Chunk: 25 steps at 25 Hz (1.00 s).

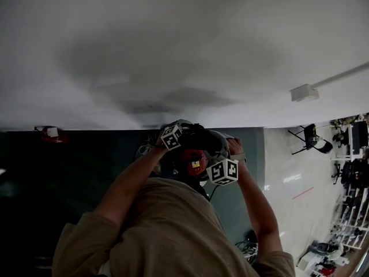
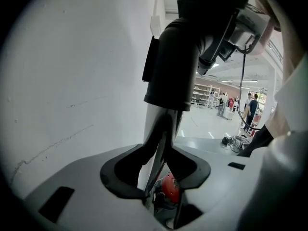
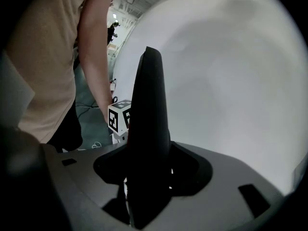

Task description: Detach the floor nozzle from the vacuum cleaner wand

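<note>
A tan shirt [image 1: 167, 235] on the person's shoulders fills the bottom of the head view, and both bare forearms are stretched from it towards a dim cluster in the middle of the picture. There the left gripper [image 2: 166, 115] and the right gripper [image 3: 149, 57] are held close together, and a red part [image 1: 195, 164] is seen between their two marker-covered blocks. In the left gripper view the jaws are shown standing close, with only a narrow slit between them. They are pinched at their tips on the wand [image 2: 175, 57], a dark tube that rises from them, slightly tilted, to the right gripper at the upper right. The red part is glimpsed through the slit low down. In the right gripper view the jaws are merged into one dark cone with no gap shown, so it cannot be told whether anything is clamped there. The left gripper's marker cube [image 3: 119, 117] is seen just behind that cone. The floor nozzle cannot be picked out in the dimness. Behind all this a white wall [image 1: 173, 51] is seen, and farther off a pale floor [image 1: 300, 178], shelves [image 2: 204, 93] and standing people [image 2: 251, 110].
</note>
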### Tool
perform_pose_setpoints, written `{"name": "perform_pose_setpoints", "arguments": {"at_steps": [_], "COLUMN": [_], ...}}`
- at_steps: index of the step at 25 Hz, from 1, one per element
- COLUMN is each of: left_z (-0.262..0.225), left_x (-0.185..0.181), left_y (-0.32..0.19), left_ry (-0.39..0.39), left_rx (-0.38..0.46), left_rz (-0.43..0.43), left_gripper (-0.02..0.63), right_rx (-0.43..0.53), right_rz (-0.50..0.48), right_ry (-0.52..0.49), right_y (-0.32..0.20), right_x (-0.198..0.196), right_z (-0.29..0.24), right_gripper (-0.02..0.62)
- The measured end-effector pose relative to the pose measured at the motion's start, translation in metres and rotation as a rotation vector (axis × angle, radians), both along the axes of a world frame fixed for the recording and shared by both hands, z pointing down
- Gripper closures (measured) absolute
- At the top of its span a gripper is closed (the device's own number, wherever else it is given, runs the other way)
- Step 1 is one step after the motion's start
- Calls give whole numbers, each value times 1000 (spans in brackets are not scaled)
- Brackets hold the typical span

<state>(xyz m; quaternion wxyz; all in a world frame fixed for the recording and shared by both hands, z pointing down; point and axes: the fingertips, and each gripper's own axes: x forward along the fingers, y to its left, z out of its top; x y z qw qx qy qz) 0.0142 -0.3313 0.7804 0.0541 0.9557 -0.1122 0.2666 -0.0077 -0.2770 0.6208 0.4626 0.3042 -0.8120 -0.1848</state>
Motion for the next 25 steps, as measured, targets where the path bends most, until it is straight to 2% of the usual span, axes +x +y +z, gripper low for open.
{"name": "perform_pose_setpoints", "arguments": {"at_steps": [4, 9, 13, 17, 19, 21, 25], "left_z": [2, 3, 1, 5, 14, 12, 8], "left_x": [3, 6, 7, 11, 13, 11, 1], "left_y": [-3, 9, 21, 27, 27, 29, 28], "left_ry": [-25, -50, -11, 11, 6, 4, 10], "left_rx": [6, 28, 7, -18, -17, -13, -5], "left_rz": [14, 74, 100, 95, 92, 90, 87], "left_gripper": [446, 446, 443, 442, 442, 442, 442], "right_rx": [-49, -33, -23, 23, 38, 31, -14], "right_rz": [17, -1, -90, -223, -249, -222, -142], "right_ry": [-53, 5, 29, 156, 199, 190, 67], "right_y": [-6, 8, 25, 37, 40, 40, 34], "right_x": [7, 7, 1, -5, -5, -5, -3], "right_z": [0, -1, -3, -1, 0, 0, -2], "right_gripper": [364, 365, 365, 365, 365, 365, 367]}}
